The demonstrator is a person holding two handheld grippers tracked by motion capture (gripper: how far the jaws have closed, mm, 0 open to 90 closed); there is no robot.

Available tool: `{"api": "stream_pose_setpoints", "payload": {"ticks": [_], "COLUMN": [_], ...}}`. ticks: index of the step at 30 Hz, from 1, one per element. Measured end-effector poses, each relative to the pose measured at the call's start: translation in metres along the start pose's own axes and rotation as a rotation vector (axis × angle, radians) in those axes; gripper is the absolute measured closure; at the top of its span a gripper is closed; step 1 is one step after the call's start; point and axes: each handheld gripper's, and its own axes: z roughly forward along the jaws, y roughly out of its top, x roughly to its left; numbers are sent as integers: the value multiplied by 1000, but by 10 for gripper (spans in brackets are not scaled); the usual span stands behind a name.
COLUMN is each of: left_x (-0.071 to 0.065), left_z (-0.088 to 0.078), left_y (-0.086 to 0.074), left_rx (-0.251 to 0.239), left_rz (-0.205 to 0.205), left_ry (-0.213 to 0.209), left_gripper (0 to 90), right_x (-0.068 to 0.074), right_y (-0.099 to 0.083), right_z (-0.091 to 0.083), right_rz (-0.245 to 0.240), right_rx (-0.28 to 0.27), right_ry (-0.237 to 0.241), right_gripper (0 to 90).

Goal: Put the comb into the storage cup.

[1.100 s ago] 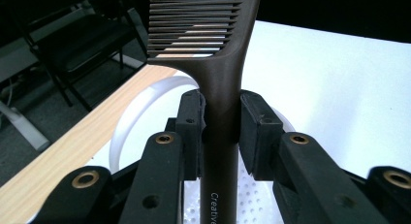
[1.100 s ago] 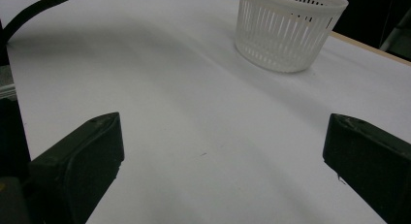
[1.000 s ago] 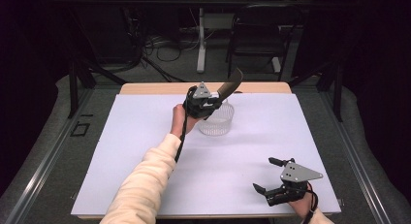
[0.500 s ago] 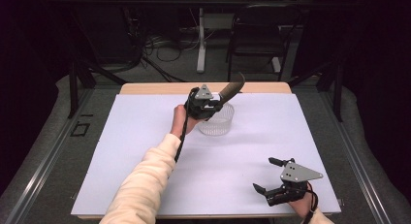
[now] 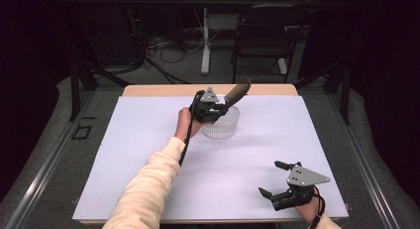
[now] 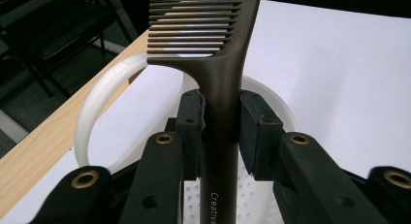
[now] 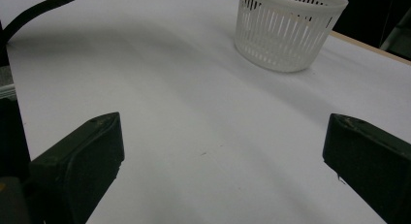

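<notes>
A big white sheet (image 5: 148,154) lies flat on the light wooden tabletop (image 5: 163,90). The wood shows as a thin strip along the far edge. Behind the tabletop, a dark chair (image 5: 260,38) stands on the grey floor (image 5: 163,73). Black cables (image 5: 158,45) lie in a heap near a white post (image 5: 205,40).

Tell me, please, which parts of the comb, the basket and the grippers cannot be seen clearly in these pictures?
- Comb: left gripper view, the top edge cuts off its teeth end; the handle's print runs off the bottom edge.
- Basket: high view, the left gripper covers part of its rim and inside.
- Right gripper: right gripper view, both jaws cut by the frame edges.
</notes>
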Motion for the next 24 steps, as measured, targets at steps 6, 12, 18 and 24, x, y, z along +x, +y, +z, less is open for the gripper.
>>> {"api": "stream_pose_setpoints", "payload": {"ticks": [6,12,18,24], "left_x": [0,-1,-1,-2], "left_z": [2,4,7,8], "left_y": [0,-1,-2,-2], "left_rx": [12,22,35,46], "left_rz": [1,3,6,10], "left_ry": [-7,-14,-15,-18], "left_gripper": [718,718,717,717], "right_x": [0,0,0,0], "right_y": [0,0,0,0], "right_z": [0,0,0,0], "right_rz": [-2,-1,-2,-1], "right_rx": [-1,-1,-1,0], "right_ry": [0,0,0,-1], "right_gripper": [7,7,7,7]}}
